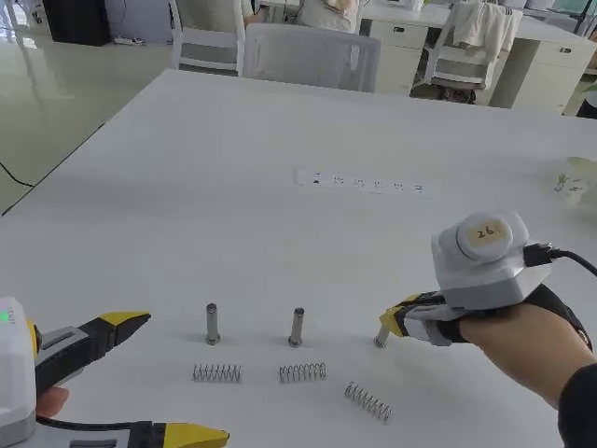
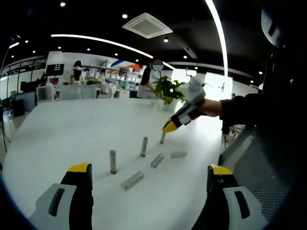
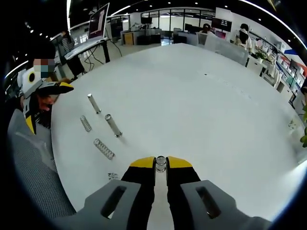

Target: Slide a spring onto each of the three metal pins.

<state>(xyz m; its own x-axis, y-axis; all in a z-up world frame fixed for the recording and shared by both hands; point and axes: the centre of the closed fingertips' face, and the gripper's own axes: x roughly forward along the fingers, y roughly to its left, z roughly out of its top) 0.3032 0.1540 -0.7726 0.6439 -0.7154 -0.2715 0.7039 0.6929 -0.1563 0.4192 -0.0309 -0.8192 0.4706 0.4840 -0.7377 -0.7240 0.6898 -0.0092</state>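
Three short metal pins stand upright in a row on the white table: left pin (image 1: 212, 324), middle pin (image 1: 297, 328), right pin (image 1: 381, 337). In front of each lies a loose spring: left spring (image 1: 216, 373), middle spring (image 1: 302, 372), right spring (image 1: 367, 401). My right gripper (image 1: 399, 323) is shut on the right pin (image 3: 160, 166), whose round top shows between the yellow tips of the right gripper (image 3: 160, 158). My left gripper (image 1: 179, 377) hovers open at the near left with nothing between its fingers; its own view shows the left gripper (image 2: 149, 168) facing the pins.
A white power strip (image 1: 366, 183) is set into the table (image 1: 233, 168) further back. Chairs (image 1: 311, 56) and desks stand beyond the far edge. A small plant pot (image 1: 574, 179) sits at the right edge.
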